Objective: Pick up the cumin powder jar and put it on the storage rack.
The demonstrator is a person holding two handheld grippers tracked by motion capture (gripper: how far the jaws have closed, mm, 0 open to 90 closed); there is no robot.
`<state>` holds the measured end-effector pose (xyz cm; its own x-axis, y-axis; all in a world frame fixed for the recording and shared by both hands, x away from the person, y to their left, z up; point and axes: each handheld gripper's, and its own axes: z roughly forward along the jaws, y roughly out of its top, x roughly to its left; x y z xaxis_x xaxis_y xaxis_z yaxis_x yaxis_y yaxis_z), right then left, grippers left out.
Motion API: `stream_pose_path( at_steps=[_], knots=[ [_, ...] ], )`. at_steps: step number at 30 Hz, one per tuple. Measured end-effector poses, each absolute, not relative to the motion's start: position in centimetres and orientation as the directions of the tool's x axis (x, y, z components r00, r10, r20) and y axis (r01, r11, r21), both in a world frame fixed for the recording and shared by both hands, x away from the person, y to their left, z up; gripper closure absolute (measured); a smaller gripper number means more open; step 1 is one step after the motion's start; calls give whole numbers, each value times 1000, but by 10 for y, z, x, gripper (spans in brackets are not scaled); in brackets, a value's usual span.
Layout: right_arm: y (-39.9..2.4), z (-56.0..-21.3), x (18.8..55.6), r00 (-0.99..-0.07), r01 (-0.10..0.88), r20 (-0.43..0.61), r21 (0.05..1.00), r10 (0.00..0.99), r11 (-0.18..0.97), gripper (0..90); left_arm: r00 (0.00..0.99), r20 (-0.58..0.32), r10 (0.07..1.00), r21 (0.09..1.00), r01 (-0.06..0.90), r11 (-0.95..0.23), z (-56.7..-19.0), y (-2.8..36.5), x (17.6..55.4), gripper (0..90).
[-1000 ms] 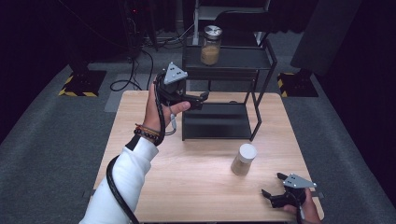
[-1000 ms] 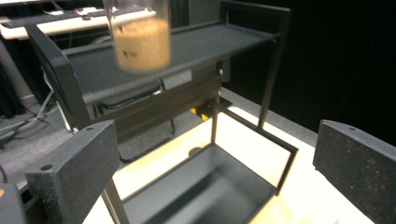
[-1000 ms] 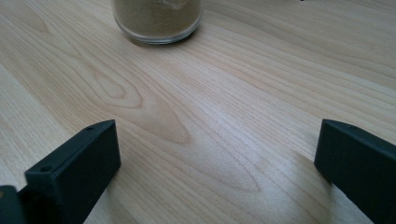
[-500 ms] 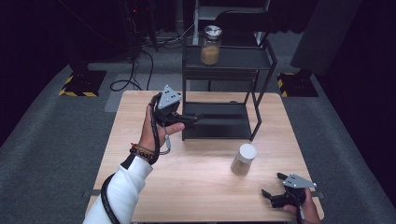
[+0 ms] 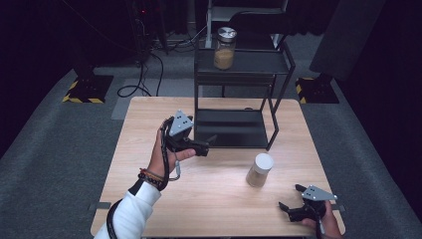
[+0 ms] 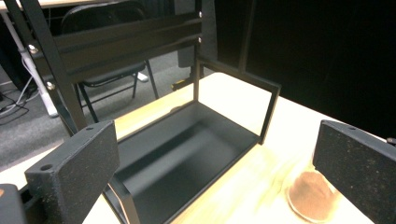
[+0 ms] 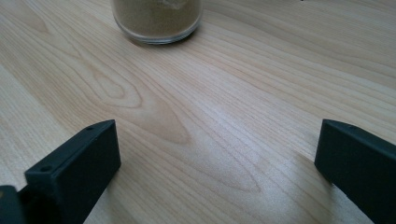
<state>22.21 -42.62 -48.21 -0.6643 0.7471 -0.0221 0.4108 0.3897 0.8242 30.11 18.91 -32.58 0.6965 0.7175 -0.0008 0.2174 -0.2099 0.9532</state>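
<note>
Both empty: left hand-held gripper (image 5: 208,144) wide open, right hand-held gripper (image 5: 290,198) likewise.

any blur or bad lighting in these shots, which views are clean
High view: table evenly lit and sharp, the room behind it dark. Left gripper view: the jar and nearby wood are smeared with blur, the shelf frame crisper, the background black. Right gripper view: sharp wood grain with a soft sheen, the jar base in focus.

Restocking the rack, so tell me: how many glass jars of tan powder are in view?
2. One metal-lidded glass jar stands on the black metal rack's top shelf; one white-lidded glass jar stands on the wooden table. None seems hidden.
</note>
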Motion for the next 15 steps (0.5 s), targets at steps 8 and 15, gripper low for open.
stream_pose_path(
  at_steps=[8, 15],
  knots=[
    [-426, -482, 222, -664, 411, -22, 824, 747, 390, 0, 699, 11, 715, 948, 221, -230, -345, 192, 294, 5],
    [-426, -482, 222, -662, 412, -22, 825, 749, 388, 0, 699, 3, 715, 946, 229, -228, -364, 197, 286, 4]
  ],
)
